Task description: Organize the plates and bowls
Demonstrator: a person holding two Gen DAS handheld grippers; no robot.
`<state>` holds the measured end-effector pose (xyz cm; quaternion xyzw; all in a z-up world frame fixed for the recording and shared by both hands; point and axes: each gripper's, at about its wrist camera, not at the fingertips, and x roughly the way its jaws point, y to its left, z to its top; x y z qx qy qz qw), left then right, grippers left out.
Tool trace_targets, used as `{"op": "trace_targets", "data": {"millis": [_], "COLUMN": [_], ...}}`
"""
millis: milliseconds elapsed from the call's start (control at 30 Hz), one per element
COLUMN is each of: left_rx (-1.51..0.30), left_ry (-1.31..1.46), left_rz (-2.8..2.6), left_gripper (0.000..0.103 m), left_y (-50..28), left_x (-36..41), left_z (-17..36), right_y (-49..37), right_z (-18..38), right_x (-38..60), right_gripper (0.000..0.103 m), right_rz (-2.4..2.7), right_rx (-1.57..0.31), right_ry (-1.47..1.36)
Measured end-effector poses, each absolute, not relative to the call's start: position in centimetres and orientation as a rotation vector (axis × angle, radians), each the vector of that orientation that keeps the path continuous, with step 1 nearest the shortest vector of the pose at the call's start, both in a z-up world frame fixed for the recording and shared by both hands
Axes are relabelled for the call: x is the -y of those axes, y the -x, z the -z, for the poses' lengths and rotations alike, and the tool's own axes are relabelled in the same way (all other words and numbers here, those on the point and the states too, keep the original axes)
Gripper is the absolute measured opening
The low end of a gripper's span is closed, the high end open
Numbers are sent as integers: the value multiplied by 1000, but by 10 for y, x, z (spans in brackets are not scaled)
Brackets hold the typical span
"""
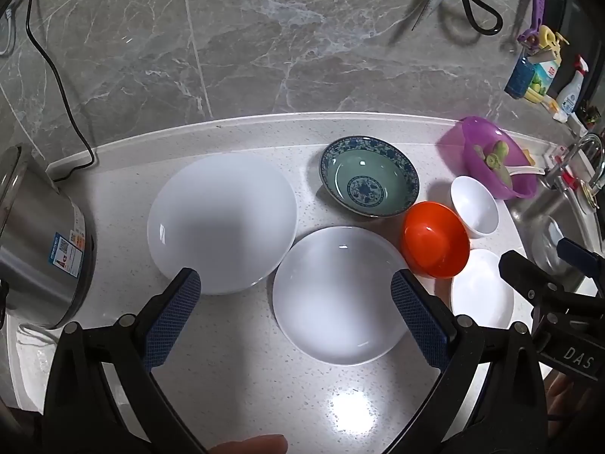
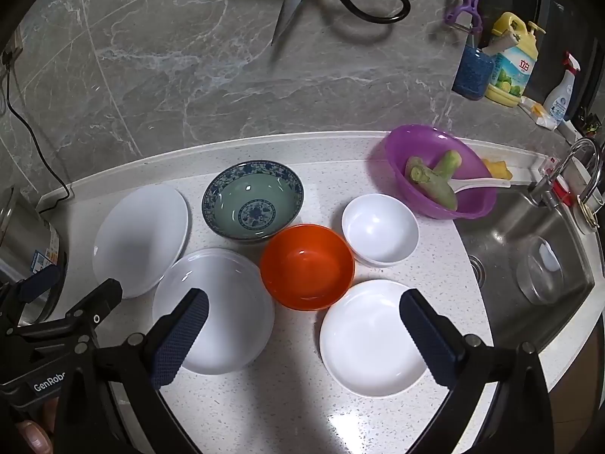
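Here, both my left gripper (image 1: 297, 314) and right gripper (image 2: 304, 335) gape empty above three round white plates (image 2: 372, 340); beyond lie three bowls: patterned blue ceramic bowl (image 2: 252, 202), orange plastic bowl (image 2: 307, 266), small white bowl (image 2: 380, 229).

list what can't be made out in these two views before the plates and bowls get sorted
- Metal pot: cut off by the left edge in both views; its inside is unseen.
- Near rim of the middle white plate: hidden behind the right gripper fingers in the right wrist view.
- Dish soap bottle label: too small to read.
- Sink: its far side is cut off by the right edge.
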<state>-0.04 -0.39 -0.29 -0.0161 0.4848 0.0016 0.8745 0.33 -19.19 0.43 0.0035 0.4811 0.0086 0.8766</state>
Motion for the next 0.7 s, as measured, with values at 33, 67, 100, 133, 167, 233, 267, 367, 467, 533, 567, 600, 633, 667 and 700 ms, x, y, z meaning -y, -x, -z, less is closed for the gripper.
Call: {"op": "trace_targets", "data": {"millis": [33,67,100,133,167,233,267,367,467,533,567,600,633,667,700], "left_rx": [-1012,-1012,-1012,-1013,-1014,-1016,-1015,-1014,-1015,-1016,-1016,-1016,-1016,-1018,-1018], "left_ry": [33,34,34,33,33,32,31,32,32,32,32,32,32,33,34], "left_rz": [-2,-1,-1,-1,-1,0,1,0,1,1,2,0,0,1,3], "left_gripper": [102,102,102,102,102,102,102,102,102,102,102,102,102,102,102], "left_y": [0,0,0,0,-1,-1,-1,-1,-1,-1,-1,-1,-1,-1,-1], "left_x": [3,3,3,3,3,3,3,4,4,5,5,5,5,5,4], "left_z": [2,2,2,2,2,2,2,2,3,2,2,2,2,2,3], "right_y": [-4,-2,-2,-2,-2,-2,-2,-2,-2,-2,-2,-2,-2,-2,-2], "right_z": [-4,-6,-6,-6,-6,-6,-6,-6,-6,-6,-6,-6,-6,-6,-6], "right_x": [192,194,194,194,194,194,194,195,195,195,196,196,195,195,196], "right_gripper": [103,103,103,103,103,103,103,103,103,103,103,103,103,103,103], "right_rz": [-18,-17,-18,-18,-18,-17,-17,-17,-16,-16,-16,-17,-17,-17,-17], "right_rx": [-1004,-1003,-1004,-1004,-1003,-1002,-1002,-1002,-1002,-1002,-1002,-1003,-1003,-1002,-1002], "right_ry": [-7,-7,-7,-7,-6,-6,-6,-6,-6,-6,-6,-6,-5,-5,-5]}}
